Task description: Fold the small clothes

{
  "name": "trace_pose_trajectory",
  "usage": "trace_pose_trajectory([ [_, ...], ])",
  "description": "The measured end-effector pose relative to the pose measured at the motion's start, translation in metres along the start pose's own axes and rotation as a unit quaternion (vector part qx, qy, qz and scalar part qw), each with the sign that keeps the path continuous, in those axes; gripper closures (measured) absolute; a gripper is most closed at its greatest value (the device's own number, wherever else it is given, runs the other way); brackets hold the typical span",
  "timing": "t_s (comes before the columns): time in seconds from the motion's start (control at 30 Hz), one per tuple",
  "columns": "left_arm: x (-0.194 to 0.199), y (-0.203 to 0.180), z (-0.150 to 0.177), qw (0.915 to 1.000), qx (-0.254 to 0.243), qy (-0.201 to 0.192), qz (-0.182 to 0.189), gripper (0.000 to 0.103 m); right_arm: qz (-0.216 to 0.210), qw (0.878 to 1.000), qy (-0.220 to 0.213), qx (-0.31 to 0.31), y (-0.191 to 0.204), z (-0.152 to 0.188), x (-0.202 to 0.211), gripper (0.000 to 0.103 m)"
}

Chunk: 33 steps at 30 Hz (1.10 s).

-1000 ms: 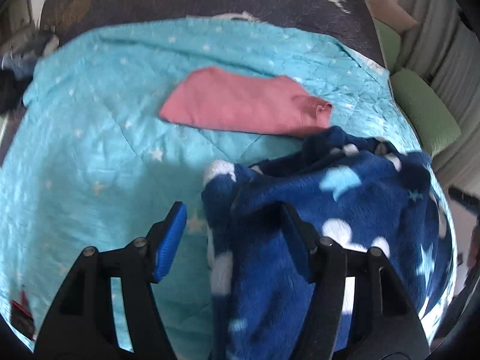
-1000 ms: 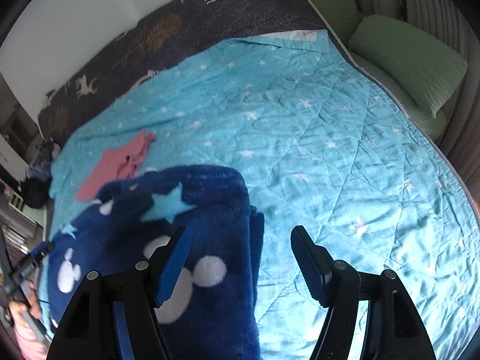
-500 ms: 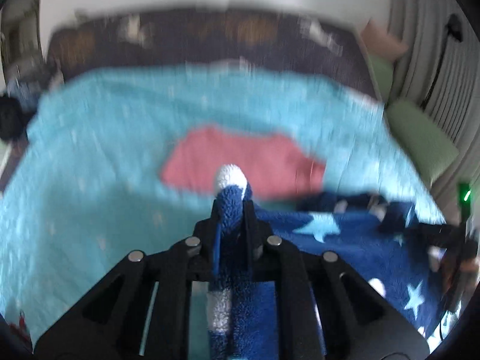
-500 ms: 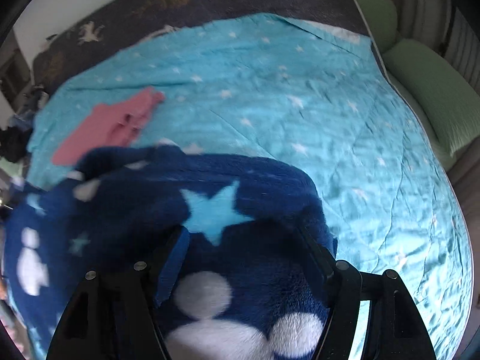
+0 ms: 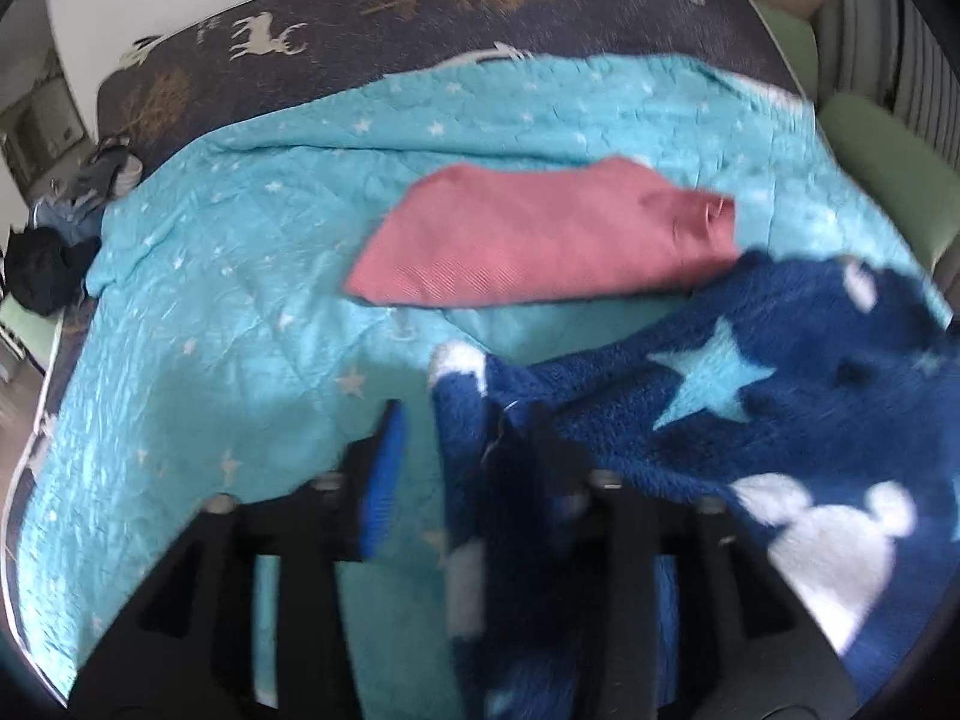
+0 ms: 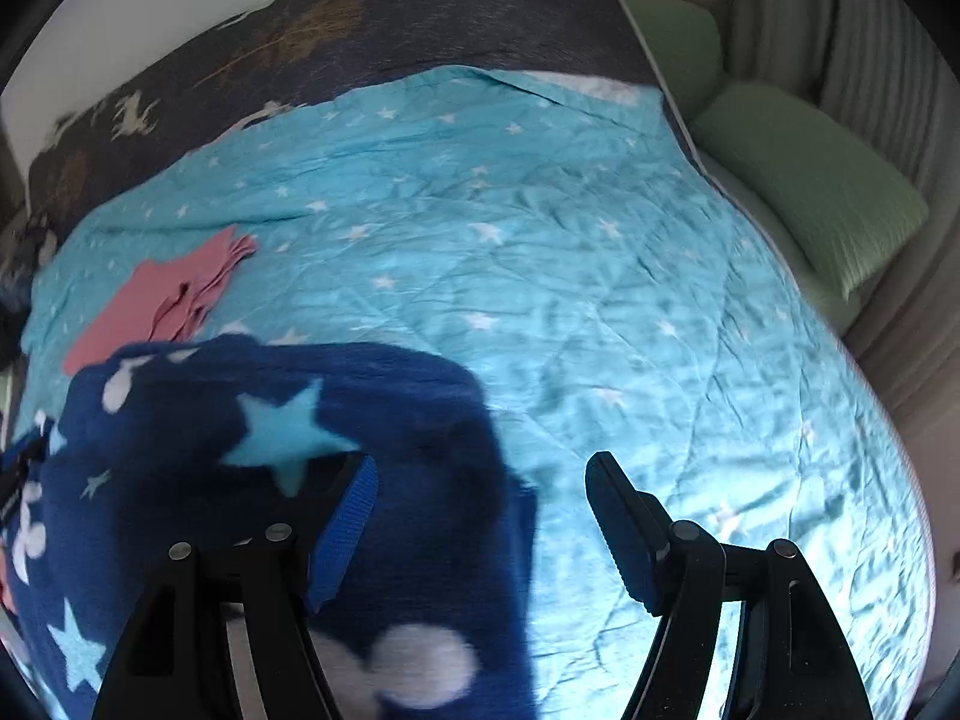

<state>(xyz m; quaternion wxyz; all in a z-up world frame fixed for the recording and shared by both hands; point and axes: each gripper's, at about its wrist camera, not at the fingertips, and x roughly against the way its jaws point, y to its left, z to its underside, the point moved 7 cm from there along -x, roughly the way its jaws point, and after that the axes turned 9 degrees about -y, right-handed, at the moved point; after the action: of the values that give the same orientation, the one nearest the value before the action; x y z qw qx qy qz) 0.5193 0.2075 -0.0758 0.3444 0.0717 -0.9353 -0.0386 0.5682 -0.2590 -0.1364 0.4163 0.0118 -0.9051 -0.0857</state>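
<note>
A fluffy navy garment [image 5: 750, 420] with light blue stars and white shapes lies on the turquoise star quilt [image 5: 240, 300]; it also shows in the right wrist view [image 6: 252, 450]. My left gripper [image 5: 456, 450] is open, with the garment's left edge lying between its fingers. My right gripper [image 6: 486, 516] is open, with the garment's right edge between its fingers and over the left finger. A folded pink garment [image 5: 540, 246] lies flat behind the navy one, and shows in the right wrist view [image 6: 156, 300].
A dark bedspread with deer print [image 5: 420, 6] covers the far end of the bed. Green pillows [image 6: 810, 192] lie along the right side by a curtain. Dark clutter [image 5: 48, 258] sits off the left edge.
My left gripper was shut on the navy garment's edge half a second ago and has opened, letting it go. The garment has settled lower on the quilt. My right gripper stayed open.
</note>
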Motion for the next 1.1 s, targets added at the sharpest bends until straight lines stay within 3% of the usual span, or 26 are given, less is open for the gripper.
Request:
trace_pose_trajectory([
  [0.1, 0.023, 0.013, 0.005, 0.9990, 0.032, -0.009, 0.031, 0.035, -0.039, 0.998, 0.035, -0.043, -0.019, 0.016, -0.002, 0.029],
  [0.17, 0.032, 0.011, 0.020, 0.9967, 0.044, 0.018, 0.066, 0.027, -0.059, 0.996, 0.041, -0.054, -0.028, 0.032, 0.007, 0.029],
  [0.27, 0.045, 0.003, 0.061, 0.9877, 0.057, 0.079, 0.122, 0.026, -0.076, 0.993, 0.047, -0.083, -0.036, 0.058, 0.030, 0.029],
  [0.37, 0.068, 0.008, 0.088, 0.9801, 0.098, 0.083, 0.151, 0.026, -0.115, 0.988, 0.050, -0.086, -0.034, 0.089, 0.064, 0.029],
  [0.47, 0.089, 0.018, 0.107, 0.9671, 0.151, 0.092, 0.183, 0.026, -0.126, 0.988, 0.038, -0.080, -0.038, 0.119, 0.095, 0.029],
  [0.57, 0.100, 0.010, 0.120, 0.9647, 0.142, 0.097, 0.200, 0.026, -0.142, 0.984, 0.055, -0.097, -0.041, 0.148, 0.110, 0.029],
  [0.67, 0.084, -0.013, 0.138, 0.9746, 0.079, 0.130, 0.164, 0.035, -0.140, 0.982, 0.070, -0.110, -0.036, 0.153, 0.102, 0.030],
  [0.73, 0.076, -0.024, 0.148, 0.9802, 0.039, 0.128, 0.146, 0.039, -0.112, 0.986, 0.077, -0.100, -0.033, 0.158, 0.090, 0.061],
  [0.83, 0.085, -0.020, 0.152, 0.9824, 0.053, 0.110, 0.142, 0.039, -0.108, 0.985, 0.069, -0.115, -0.035, 0.164, 0.090, 0.061],
  [0.97, 0.106, -0.017, 0.148, 0.9872, 0.051, 0.090, 0.122, 0.039, -0.048, 0.996, 0.050, -0.060, -0.033, 0.162, 0.115, 0.051],
  [1.1, 0.125, -0.023, 0.138, 0.9904, 0.024, 0.059, 0.123, 0.029, -0.024, 0.999, -0.025, 0.016, -0.004, 0.141, 0.158, 0.050],
])
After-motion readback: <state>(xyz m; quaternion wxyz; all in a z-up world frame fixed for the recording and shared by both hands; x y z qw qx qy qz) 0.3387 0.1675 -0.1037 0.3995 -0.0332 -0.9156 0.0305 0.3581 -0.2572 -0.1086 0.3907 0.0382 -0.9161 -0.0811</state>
